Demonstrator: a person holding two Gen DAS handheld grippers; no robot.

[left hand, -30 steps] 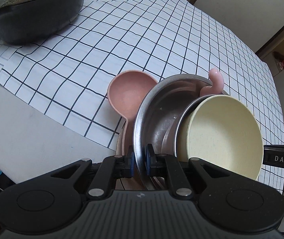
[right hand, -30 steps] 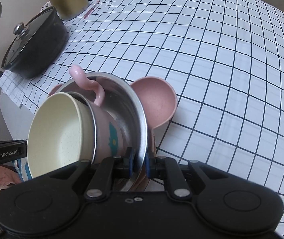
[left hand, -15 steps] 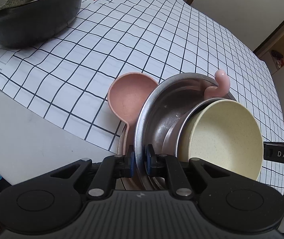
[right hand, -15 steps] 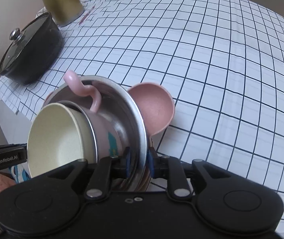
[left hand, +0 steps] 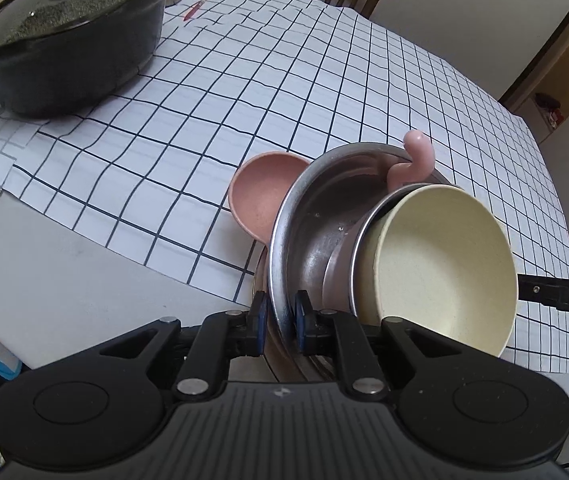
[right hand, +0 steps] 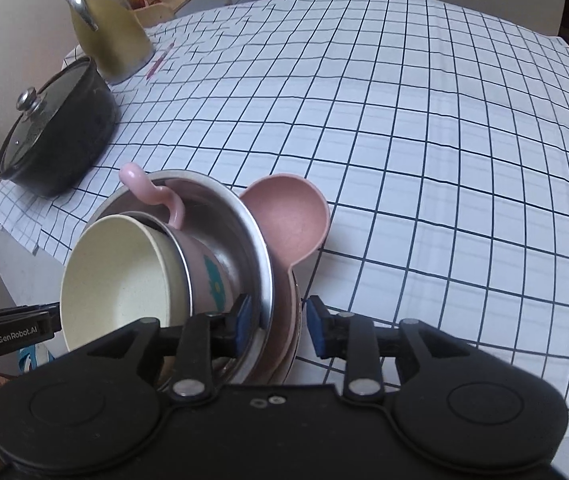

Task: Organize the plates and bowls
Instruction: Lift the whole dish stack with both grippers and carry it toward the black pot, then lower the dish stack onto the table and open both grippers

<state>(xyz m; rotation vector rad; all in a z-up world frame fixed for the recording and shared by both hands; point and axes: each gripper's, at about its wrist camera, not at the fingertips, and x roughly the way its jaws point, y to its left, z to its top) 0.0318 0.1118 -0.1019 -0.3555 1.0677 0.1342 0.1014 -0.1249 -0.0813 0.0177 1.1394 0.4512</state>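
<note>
Left claw (left hand: 280, 322) is clamped on the rim of the steel bowl (left hand: 316, 216), which stands tipped up at the near table (left hand: 44, 280) edge. Nested inside: a pink mug (right hand: 208, 276) and a cream bowl (left hand: 444, 264). Right claw (right hand: 276, 324) is opening, its pads straddling the steel rim and the pink plate (right hand: 284, 320) without pressing. A pink eared dish (right hand: 288, 216) sits behind. Checked cloth (right hand: 444, 140) beyond lies wide open; black pot (left hand: 68, 40) stands far left.

We count one steel bowl (left hand: 316, 220), one cream bowl (left hand: 444, 268), one pink cup (right hand: 204, 268), one pink eared plate (right hand: 292, 216), one black pot (left hand: 72, 40).
</note>
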